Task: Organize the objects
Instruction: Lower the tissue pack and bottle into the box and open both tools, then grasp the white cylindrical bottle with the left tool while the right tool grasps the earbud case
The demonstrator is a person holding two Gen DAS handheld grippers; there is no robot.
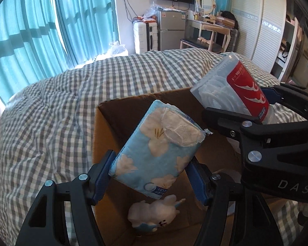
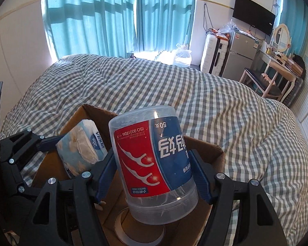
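Observation:
My left gripper [image 1: 149, 176] is shut on a blue flowered tissue pack [image 1: 156, 145] and holds it over the open cardboard box [image 1: 104, 123]. My right gripper [image 2: 154, 176] is shut on a clear floss-pick jar [image 2: 152, 155] with a red and blue label, upside down, over the same box [image 2: 215, 151]. The jar [image 1: 236, 90] and the right gripper [image 1: 240, 110] also show at the right of the left wrist view. The tissue pack [image 2: 80, 149] and the left gripper [image 2: 53, 141] show at the left of the right wrist view. A white plush toy [image 1: 154, 213] lies in the box.
The box sits on a bed with a grey checked cover [image 1: 51, 112]. A roll of tape [image 2: 137, 231] lies in the box under the jar. Turquoise curtains [image 2: 113, 16], a white suitcase [image 2: 213, 53], a small fridge [image 2: 240, 55] and a dressing table [image 2: 277, 61] stand beyond the bed.

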